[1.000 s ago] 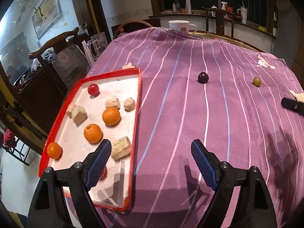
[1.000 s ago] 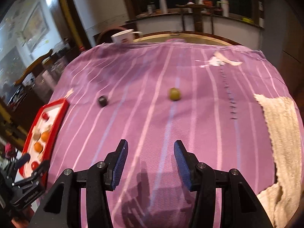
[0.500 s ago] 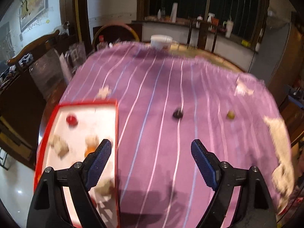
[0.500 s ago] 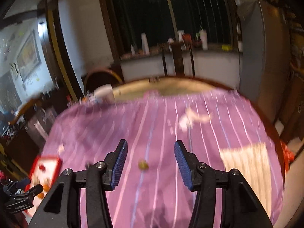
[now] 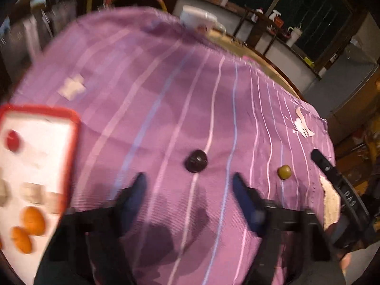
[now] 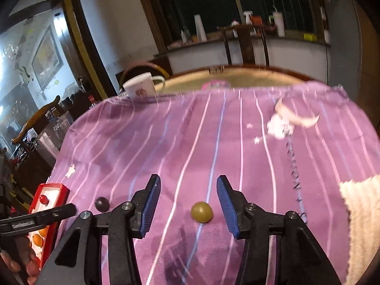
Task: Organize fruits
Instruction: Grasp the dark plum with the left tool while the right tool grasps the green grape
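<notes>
two loose fruits on the cloth, both grippers spread and holding nothing

my left gripper (image 5: 187,182) has its fingers well apart and nothing between them. the dark plum (image 5: 196,161) sits on the purple striped cloth (image 5: 166,95) just ahead of the gap, roughly centred between the blue pads. it looks nearly round, so i can't give it a long axis or a heading. the green fruit (image 5: 284,172) lies to its right, apart from it, with bare cloth between the two.

my right gripper (image 6: 188,200) is also spread wide and grips nothing. the green fruit sits between its fingers, nearer the right pad but touching neither. it is round too, so no clear axis. the plum shows left of the left finger.

the red-rimmed tray (image 5: 71,147) lies at the left edge of the cloth, its long side running away from me. a red fruit (image 5: 12,140) is near its far end, oranges (image 5: 33,220) near the close end and pale blocks (image 5: 30,192) between them; that view is blurred.

a white towel (image 6: 361,213) lies along the right edge, torn paper scraps (image 6: 285,121) lie far right, and a white cup (image 6: 141,87) stands at the far edge. the cloth around both fruits is open.
</notes>
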### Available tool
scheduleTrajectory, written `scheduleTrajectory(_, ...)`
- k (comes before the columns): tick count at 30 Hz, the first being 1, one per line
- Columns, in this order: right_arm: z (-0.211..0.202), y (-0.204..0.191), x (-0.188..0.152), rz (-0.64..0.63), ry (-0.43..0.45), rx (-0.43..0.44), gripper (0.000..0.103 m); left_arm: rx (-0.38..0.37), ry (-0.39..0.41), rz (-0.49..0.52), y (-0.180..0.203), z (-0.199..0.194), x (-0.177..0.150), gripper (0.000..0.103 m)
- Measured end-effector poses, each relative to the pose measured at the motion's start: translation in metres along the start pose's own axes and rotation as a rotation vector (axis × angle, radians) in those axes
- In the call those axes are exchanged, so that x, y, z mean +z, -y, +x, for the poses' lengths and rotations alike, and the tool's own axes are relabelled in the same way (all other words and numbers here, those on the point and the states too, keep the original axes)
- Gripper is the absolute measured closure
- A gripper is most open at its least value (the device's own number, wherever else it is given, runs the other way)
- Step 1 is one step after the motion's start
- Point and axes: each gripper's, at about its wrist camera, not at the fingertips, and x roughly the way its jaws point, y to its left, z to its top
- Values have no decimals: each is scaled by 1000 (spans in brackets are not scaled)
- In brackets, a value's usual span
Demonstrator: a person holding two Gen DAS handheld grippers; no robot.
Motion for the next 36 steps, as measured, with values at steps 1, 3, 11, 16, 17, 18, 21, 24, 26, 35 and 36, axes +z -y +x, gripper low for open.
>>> scheduleTrajectory(1,5,3,-2,2,-14,-2,51,-7,-10,-6,0,7,0,48)
scheduleTrajectory(3,14,7,-6,5,-38,-2,51,-14,-18,-15,1,20,0,48)
scheduleTrajectory(11,39,9,-20,-15,-134,-27,51,2,18,74,20,43,1,48)
scheduleTrajectory(16,50,7,-26,-44,-174,-46,51,62,58,151,30,48,0,48)
scheduleTrajectory(17,52,6,-27,-47,-178,-48,51,70,62,161,31,48,-1,48)
scheduleTrajectory(18,51,6,-27,-51,-171,-52,53,81,66,179,33,49,-2,48)
scheduleTrajectory(21,50,6,-26,-55,-171,-63,71,133,80,215,36,50,-5,76)
scheduleTrajectory(24,49,10,-27,-28,-168,-58,76,131,80,218,34,47,-6,79)
scheduleTrajectory(26,47,13,-27,-7,-164,-41,76,124,90,204,31,40,-8,79)
scheduleTrajectory(35,20,18,-19,74,-95,43,76,105,178,183,23,-16,-28,79)
scheduleTrajectory(36,16,16,-18,74,-92,51,76,98,192,176,21,-27,-33,79)
